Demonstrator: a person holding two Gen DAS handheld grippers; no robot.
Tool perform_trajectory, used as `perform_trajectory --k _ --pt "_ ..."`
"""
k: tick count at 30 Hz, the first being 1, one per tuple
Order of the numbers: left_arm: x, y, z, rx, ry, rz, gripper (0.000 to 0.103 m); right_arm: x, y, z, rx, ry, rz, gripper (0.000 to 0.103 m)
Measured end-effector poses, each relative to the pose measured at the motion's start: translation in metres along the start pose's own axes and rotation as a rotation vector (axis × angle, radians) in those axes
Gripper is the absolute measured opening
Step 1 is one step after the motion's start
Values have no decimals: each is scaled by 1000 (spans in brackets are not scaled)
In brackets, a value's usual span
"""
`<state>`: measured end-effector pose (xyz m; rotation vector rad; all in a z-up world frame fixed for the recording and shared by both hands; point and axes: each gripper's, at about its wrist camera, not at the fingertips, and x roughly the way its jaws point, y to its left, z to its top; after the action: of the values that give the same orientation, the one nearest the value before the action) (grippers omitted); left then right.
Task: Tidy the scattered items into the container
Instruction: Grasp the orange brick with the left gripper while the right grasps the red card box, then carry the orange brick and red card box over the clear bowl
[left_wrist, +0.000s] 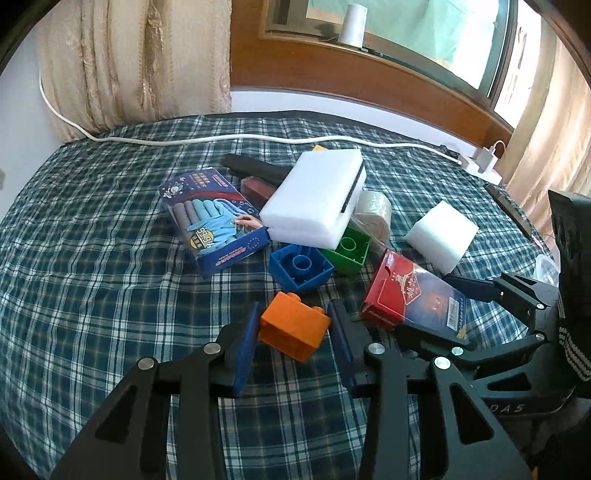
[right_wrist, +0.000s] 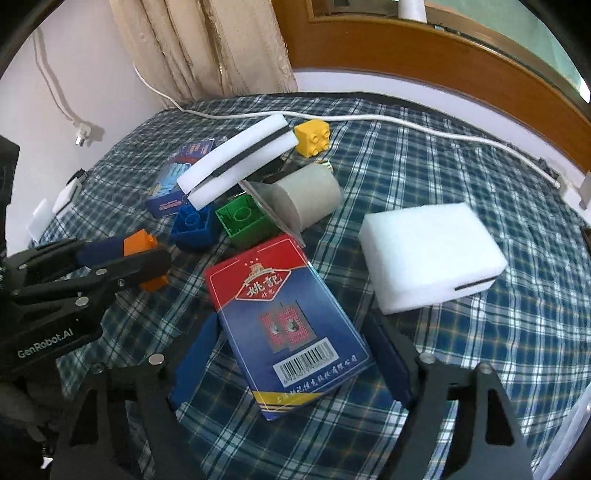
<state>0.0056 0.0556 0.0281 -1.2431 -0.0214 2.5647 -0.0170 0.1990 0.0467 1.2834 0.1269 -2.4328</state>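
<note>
Your left gripper (left_wrist: 291, 328) has its jaws pressed on the two flat sides of the orange brick (left_wrist: 295, 328), low on the checked bedcover (left_wrist: 92, 258). The brick is hard plastic, light and hollow, so it will not squash. But its sides are smooth, so keep the pads flat on them and stay off the round bumps on top.

Your right gripper (right_wrist: 291, 354) has its jaws apart, one on each side of the red and blue card box (right_wrist: 286, 332). The pads look like they are not pressing yet — the left one is very close, so I cannot be sure there. This box is thin card with a shiny wrap. It is light, a bit slippery, and it will dent if you squeeze hard. Take it across its narrow width, near the middle, and close gently.

The other things — the blue brick (left_wrist: 299, 267), green brick (left_wrist: 347, 253), white foam blocks (right_wrist: 432, 254) and glove box (left_wrist: 214, 225) — lie just past these two. I cannot see the container clearly in either view.
</note>
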Motion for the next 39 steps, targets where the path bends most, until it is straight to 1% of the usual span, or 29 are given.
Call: perform_trajectory --k 5,7,12,17,21,26,33,39 --pt "-1 -2 0 -2 5 3 41 -1 6 -2 -26 -9 -42 82" --pt "0 -2 1 -4 7 6 41 -3 6 -4 -27 -16 -46 81" --pt "-2 -2 0 -15 10 14 41 -15 1 -7 17 -41 -7 79" --pt "-7 -11 1 -2 1 10 41 -30 -8 -14 79 -67 27 78" --pt "-9 -24 5 20 0 2 41 -45 -13 -22 121 -91 41 77" --pt "-12 -38 4 52 -6 -9 41 -61 -25 -31 180 -129 35 76" --pt "-11 -64 4 104 3 -35 41 -98 -57 -51 276 -209 3 76" --pt "-7 -96 3 153 20 -64 41 -127 -89 -69 344 -265 -70 76"
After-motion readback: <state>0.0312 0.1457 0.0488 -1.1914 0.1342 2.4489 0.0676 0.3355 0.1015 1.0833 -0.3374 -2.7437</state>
